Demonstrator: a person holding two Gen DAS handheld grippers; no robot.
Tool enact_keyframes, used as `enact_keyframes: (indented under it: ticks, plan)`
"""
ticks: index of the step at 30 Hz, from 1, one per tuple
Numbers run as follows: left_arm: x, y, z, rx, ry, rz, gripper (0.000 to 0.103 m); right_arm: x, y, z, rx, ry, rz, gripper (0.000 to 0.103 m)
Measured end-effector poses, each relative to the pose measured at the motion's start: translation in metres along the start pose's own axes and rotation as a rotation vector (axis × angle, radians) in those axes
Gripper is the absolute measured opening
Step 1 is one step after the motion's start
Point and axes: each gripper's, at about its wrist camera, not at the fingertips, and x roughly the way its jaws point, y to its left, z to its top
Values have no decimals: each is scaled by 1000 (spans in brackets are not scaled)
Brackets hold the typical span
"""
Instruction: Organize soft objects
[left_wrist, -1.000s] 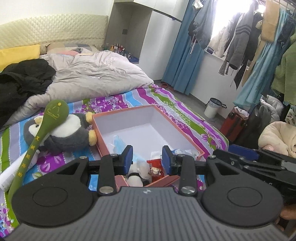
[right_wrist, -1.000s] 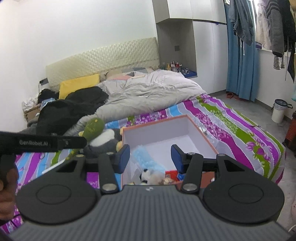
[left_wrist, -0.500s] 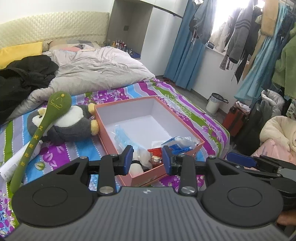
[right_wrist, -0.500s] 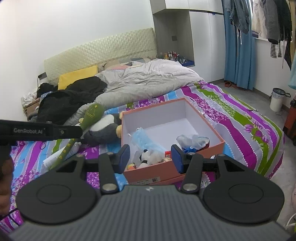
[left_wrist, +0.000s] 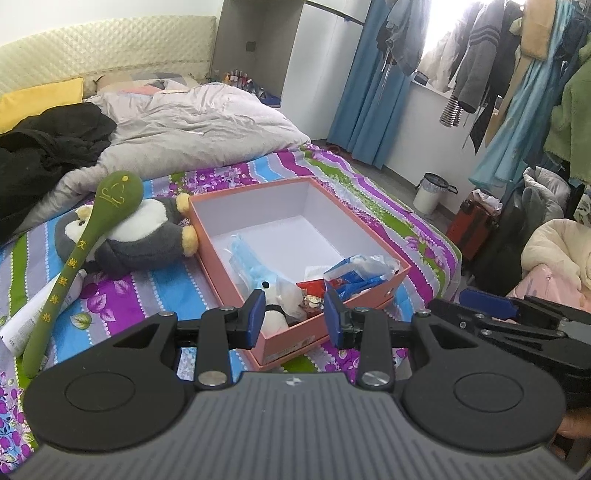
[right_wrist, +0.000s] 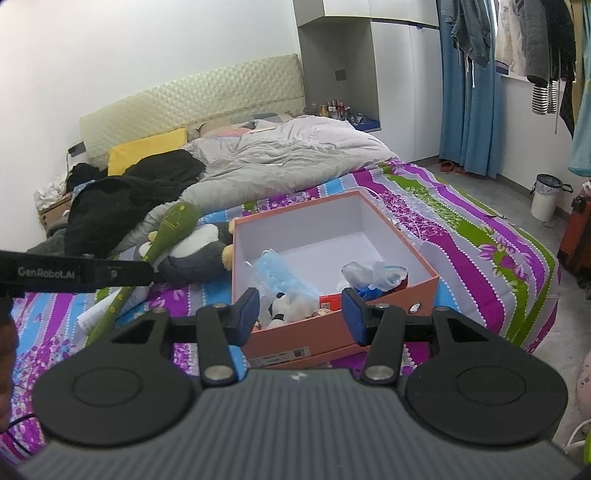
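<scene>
An orange box (left_wrist: 255, 210) with a white inside lies open on the striped bedspread (left_wrist: 373, 195). In it are a small panda plush (left_wrist: 273, 302), blue face masks (left_wrist: 247, 258), a crumpled plastic bag (left_wrist: 358, 269) and a red packet. Left of the box lies a grey penguin plush (left_wrist: 147, 236), and a green soft mallet (left_wrist: 110, 199) rests across it. My left gripper (left_wrist: 294, 319) hangs open over the box's near corner, holding nothing. My right gripper (right_wrist: 301, 315) is open too, above the box's near wall (right_wrist: 314, 339), where the panda (right_wrist: 284, 310) shows between its fingers but apart from them.
A white tube (left_wrist: 33, 314) lies at the left by the mallet's handle. Behind are a grey duvet (left_wrist: 192, 122), black clothes (left_wrist: 48, 147) and a yellow pillow (right_wrist: 147, 153). On the floor to the right stand a white bin (left_wrist: 430, 192) and a red case (left_wrist: 476, 221), under hanging clothes.
Both views have tipped down and drawn back a little, so the box's near wall and its contents now show in full. Neither gripper's opening has changed.
</scene>
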Motion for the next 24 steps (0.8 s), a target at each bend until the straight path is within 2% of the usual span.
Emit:
enact_keyframes:
  ticks: [5, 6, 10, 12, 14, 15, 16, 18, 20, 24]
  plan:
    - [1, 0, 0, -1, 6, 0, 43, 3, -4, 0, 12, 4, -11, 52]
    - [1, 0, 0, -2, 4, 0, 49, 3, -5, 0, 12, 4, -12, 52]
    - [2, 2, 0, -14, -1, -1, 56, 2, -6, 1, 9, 0, -13, 52]
    - [2, 4, 1, -25, 2, 1, 70, 3, -7, 1, 9, 1, -16, 52]
    - [0, 7, 2, -27, -9, 12, 77, 4, -8, 2, 14, 7, -19, 62]
    - [0, 7, 3, -23, -4, 13, 81, 4, -10, 2, 21, 7, -21, 76]
    - [1, 9, 4, -21, 2, 13, 83, 5, -11, 2, 26, 5, -22, 85]
    - [0, 11, 5, -23, 2, 31, 91, 6, -11, 2, 25, 9, -22, 86]
    - [-2, 11, 6, -12, -9, 40, 96, 7, -12, 1, 35, 15, -13, 95]
    - [-2, 12, 7, -16, -8, 40, 102, 8, -12, 0, 37, 7, -18, 95]
